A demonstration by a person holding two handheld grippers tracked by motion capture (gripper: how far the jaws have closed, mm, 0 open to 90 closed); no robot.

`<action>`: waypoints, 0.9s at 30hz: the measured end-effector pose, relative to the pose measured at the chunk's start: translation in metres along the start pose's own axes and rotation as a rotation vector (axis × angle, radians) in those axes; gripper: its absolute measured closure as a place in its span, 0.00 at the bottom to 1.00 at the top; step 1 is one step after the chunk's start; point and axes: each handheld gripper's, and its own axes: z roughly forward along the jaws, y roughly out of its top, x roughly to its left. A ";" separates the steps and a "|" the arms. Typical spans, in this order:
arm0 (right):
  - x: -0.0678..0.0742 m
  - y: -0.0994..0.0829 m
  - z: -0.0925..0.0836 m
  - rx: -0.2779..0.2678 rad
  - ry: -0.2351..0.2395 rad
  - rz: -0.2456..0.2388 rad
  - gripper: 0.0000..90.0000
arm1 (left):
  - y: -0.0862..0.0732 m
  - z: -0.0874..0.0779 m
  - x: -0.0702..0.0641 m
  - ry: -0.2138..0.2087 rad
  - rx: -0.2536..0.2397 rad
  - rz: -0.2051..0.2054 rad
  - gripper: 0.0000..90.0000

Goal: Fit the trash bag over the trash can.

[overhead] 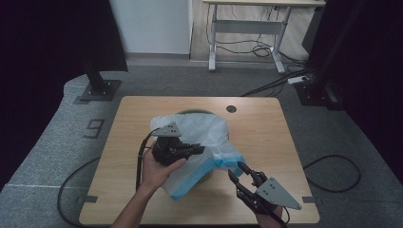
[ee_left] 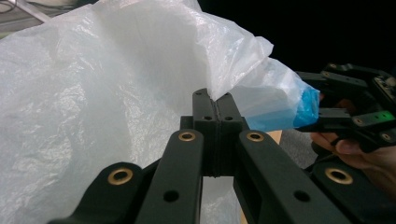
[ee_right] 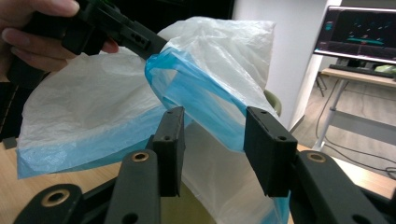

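A thin white plastic bag [overhead: 199,130] with a blue hem [overhead: 223,162] is draped over a green container [overhead: 192,112] in the middle of the wooden table [overhead: 266,128]. My left gripper [overhead: 202,149] is shut on a fold of the white film [ee_left: 116,84], its jaws [ee_left: 215,105] pressed together just below the bag's edge. My right gripper [overhead: 236,169] sits at the front right, pointing at the hem. In the right gripper view the blue hem [ee_right: 201,98] loops between the parted jaws of that gripper [ee_right: 212,135], and the pads do not press on it.
A round cable hole [overhead: 231,109] is near the table's far edge. Black stand bases [overhead: 100,88] and cables [overhead: 332,171] lie on the grey floor around the table. A white desk [overhead: 247,28] stands at the back, and a monitor [ee_right: 359,32] is on it.
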 end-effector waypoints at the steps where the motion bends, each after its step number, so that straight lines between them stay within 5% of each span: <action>1: 0.000 0.000 0.002 0.001 0.010 0.003 0.64 | 0.000 0.000 0.000 0.000 -0.001 -0.001 0.99; 4: 0.006 0.000 0.004 0.002 0.041 -0.007 0.64 | 0.000 0.000 0.002 -0.001 0.002 -0.005 0.99; 21: 0.011 0.003 0.026 0.028 0.046 -0.006 0.58 | 0.001 0.003 -0.001 -0.006 0.013 -0.001 0.99; 27: 0.007 0.004 0.031 0.029 0.037 -0.010 0.95 | 0.003 0.001 0.000 0.003 -0.002 0.000 0.99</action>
